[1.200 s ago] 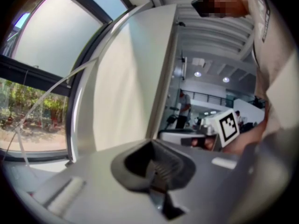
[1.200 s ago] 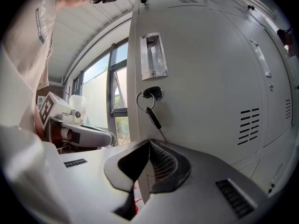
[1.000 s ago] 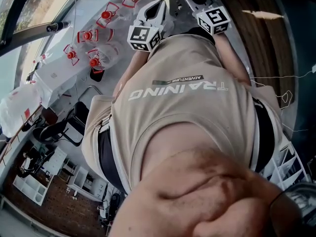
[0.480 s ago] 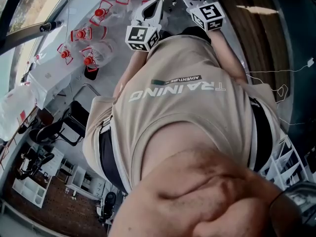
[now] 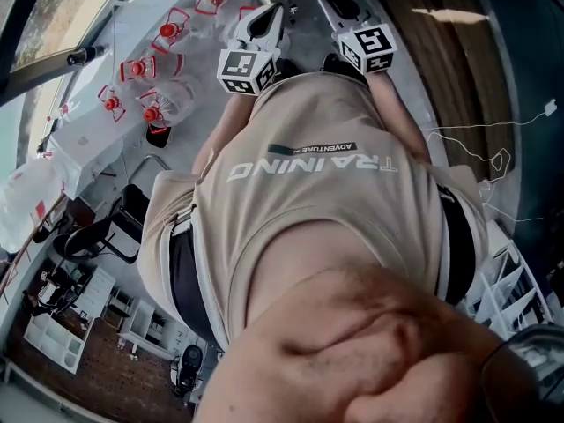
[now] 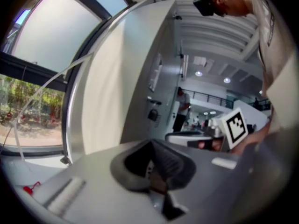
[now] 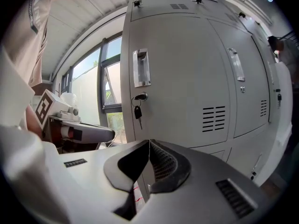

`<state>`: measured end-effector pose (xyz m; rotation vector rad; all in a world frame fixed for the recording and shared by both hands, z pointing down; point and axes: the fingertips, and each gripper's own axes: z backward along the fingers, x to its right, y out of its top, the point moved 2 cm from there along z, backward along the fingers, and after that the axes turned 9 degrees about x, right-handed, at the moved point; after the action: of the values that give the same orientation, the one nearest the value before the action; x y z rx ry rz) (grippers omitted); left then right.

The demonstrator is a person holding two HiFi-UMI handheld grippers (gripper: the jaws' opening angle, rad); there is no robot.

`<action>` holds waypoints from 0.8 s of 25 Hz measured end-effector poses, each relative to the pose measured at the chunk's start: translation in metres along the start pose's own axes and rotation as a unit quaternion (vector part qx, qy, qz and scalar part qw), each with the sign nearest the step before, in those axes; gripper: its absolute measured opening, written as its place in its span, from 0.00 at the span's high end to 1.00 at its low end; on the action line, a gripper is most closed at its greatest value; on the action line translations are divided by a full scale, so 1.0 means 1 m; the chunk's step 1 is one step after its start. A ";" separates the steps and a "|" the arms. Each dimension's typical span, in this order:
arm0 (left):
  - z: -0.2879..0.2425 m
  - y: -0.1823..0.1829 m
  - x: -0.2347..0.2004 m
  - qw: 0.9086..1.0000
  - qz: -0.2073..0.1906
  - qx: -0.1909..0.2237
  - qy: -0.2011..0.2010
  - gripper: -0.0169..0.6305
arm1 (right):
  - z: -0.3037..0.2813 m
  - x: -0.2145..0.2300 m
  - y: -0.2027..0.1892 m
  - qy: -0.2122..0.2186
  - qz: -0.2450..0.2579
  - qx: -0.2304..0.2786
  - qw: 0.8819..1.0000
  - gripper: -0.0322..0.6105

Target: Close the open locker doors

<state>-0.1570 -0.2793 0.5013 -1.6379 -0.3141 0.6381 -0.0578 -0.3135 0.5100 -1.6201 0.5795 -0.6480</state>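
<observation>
in the head view the person's shirt (image 5: 308, 201) fills the middle and hides most of the floor beneath it. in the right gripper view the lockers (image 7: 187, 78) run off the top and right edges, their lower part hidden behind the right gripper (image 7: 149, 153). in the left gripper view the left gripper (image 6: 154, 150) is blurred, and the far figures (image 6: 181, 111) are too small to tell.

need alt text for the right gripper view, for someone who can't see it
Grey lockers fill the view, their visible doors shut, a key hanging from one lock under a recessed handle. In front, the right hand-held gripper has its jaws together, empty; the left hand-held gripper shows at the left edge.
</observation>
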 end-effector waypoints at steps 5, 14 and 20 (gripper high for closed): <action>-0.023 0.024 0.033 0.999 -0.030 0.024 -0.002 0.97 | 0.025 0.005 0.014 0.014 0.008 0.015 1.000 0.93; -0.031 0.049 0.035 0.996 -0.063 0.050 0.049 0.97 | 0.045 0.013 0.072 0.045 0.026 0.084 0.995 0.93; -0.026 0.063 0.043 0.993 -0.077 0.062 0.062 0.97 | 0.053 0.018 0.086 0.027 0.011 0.111 0.993 0.93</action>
<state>-0.1172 -0.2885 0.4322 -1.5109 -0.3004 0.4290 -0.0095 -0.3004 0.4210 -1.3901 0.5440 -0.7154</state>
